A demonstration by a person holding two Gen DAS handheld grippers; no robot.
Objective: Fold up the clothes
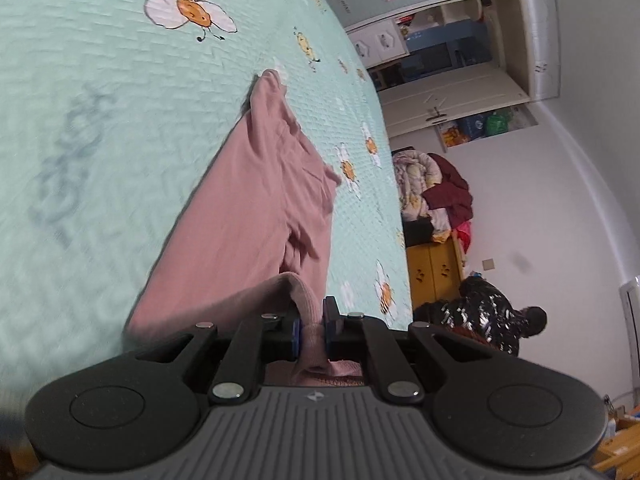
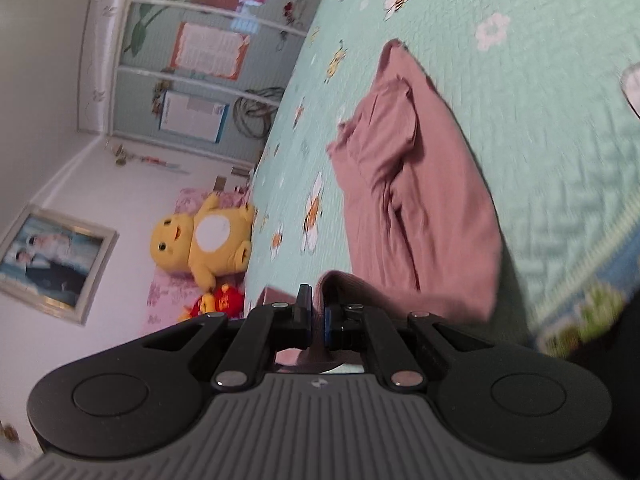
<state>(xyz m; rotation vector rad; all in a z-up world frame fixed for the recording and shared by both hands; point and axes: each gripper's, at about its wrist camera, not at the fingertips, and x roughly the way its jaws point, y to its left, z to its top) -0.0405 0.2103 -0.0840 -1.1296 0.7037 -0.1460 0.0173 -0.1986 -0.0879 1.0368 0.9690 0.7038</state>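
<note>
- A dusty-pink knit garment (image 1: 256,200) lies stretched out on the bed, running away from both of your grippers; its near ribbed hem is lifted off the cover.
- Your left gripper (image 1: 312,328) has its fingers pressed together on a fold of that ribbed hem, with pink cloth bunched between the blue pads.
- Your right gripper (image 2: 317,320) pinches the garment (image 2: 416,200) in the same way, on another part of the near edge.
- The fabric looks soft and matte, with fine ribbing at the held edge and loose creases and a folded flap further along.
- Under it lies a mint-green quilted bedspread (image 1: 100,100), stitched in small waves and printed with cartoon bees and white flowers.
- Only the left view shows a pile of bedding and dark red cloth (image 1: 432,188) on a yellow cabinet (image 1: 434,268), an open doorway and a dark speckled bundle (image 1: 488,316) low by the wall.
- Only the right view shows a yellow plush toy (image 2: 204,240) on pink floral fabric, a framed photograph (image 2: 52,258) and wardrobe doors with posters.
- Both views are tilted and smeared by blur, so the garment's type is unclear, and its held edge is hidden behind each gripper body.
</note>
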